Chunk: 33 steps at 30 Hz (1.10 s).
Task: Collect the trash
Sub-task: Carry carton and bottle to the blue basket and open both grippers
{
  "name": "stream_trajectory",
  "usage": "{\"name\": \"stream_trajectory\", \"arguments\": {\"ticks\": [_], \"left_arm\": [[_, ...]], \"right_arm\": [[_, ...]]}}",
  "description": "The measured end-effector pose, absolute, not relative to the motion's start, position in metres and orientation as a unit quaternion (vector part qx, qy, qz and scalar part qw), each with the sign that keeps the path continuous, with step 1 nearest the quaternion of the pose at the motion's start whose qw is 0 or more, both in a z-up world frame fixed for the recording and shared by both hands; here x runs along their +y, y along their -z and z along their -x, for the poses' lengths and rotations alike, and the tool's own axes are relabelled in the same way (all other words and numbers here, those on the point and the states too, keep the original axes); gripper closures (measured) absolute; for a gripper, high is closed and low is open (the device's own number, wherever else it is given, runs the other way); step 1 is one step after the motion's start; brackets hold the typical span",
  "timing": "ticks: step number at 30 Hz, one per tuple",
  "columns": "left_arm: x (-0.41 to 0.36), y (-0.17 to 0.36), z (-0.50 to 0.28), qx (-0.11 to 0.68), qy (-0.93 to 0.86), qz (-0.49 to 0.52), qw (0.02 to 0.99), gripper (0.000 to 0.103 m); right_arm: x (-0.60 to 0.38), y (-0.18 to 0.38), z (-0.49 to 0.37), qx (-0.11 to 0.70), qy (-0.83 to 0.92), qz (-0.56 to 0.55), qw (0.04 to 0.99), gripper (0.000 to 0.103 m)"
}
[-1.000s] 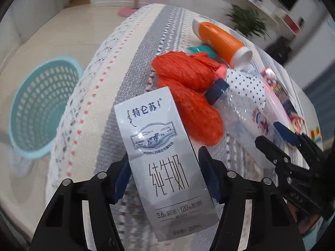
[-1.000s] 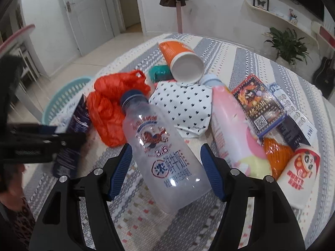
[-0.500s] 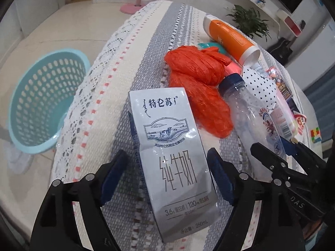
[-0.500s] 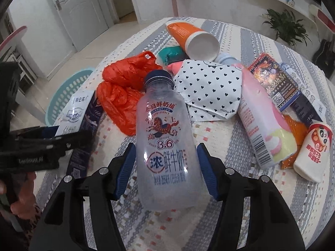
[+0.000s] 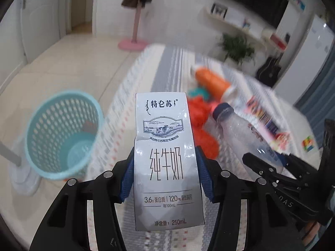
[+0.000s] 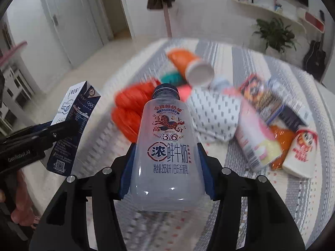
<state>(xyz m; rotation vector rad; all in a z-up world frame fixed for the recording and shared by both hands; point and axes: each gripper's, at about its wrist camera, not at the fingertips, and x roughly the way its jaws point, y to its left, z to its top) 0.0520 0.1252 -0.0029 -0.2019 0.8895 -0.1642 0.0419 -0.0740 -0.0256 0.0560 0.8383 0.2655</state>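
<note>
Left gripper [image 5: 164, 175]: jaws have just been closing and now pinch the milk carton [image 5: 165, 156] by its two narrow sides, blue pads pressed flat on it.
Right gripper [image 6: 165, 171]: jaws have just been closing and now clamp the clear milk bottle [image 6: 167, 146] across its wide lower body, cap pointing to 12 o'clock.
Carton position: clear of the striped tablecloth [image 5: 167, 67], upright in the left wrist view.
Bin: the turquoise laundry-style basket [image 5: 62, 133] stands on the floor at 9 o'clock of the carton, beside the table edge.
Remaining trash: orange plastic bag [image 6: 132, 113], orange cup [image 6: 188, 64], polka-dot pouch [image 6: 215, 115] and snack packets lie at 12 to 3 o'clock of the bottle.
Risk, bottle: smooth rounded walls may slip from the pads if swung fast.
Risk, carton: thin empty walls may buckle and twist out.
Risk, clash: both grippers are close together, and heading for one basket may knock them.
</note>
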Motion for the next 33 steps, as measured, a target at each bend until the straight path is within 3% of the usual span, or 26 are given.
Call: {"name": "stream_trajectory", "arguments": {"ticks": [6,12,23,33], "left_arm": [[0.190,-0.036,-0.042,0.366,0.066,0.133,0.919,0.051],[0.263,-0.037,-0.039,0.347,0.025,0.173,0.922,0.051],[0.365,0.067,-0.075,0.435,-0.040,0.256,0.862,0.051],[0.385,0.125,-0.084,0.480,-0.065,0.282,0.828,0.051]], "right_arm": [[-0.021,-0.023,-0.041,0.352,-0.171,0.005,0.920,0.051],[0.064,-0.022,-0.063,0.356,-0.228,0.034,0.906,0.051],[0.197,0.047,-0.113,0.457,-0.273,0.100,0.841,0.051],[0.246,0.108,-0.131,0.527,-0.247,0.186,0.792,0.051]]}}
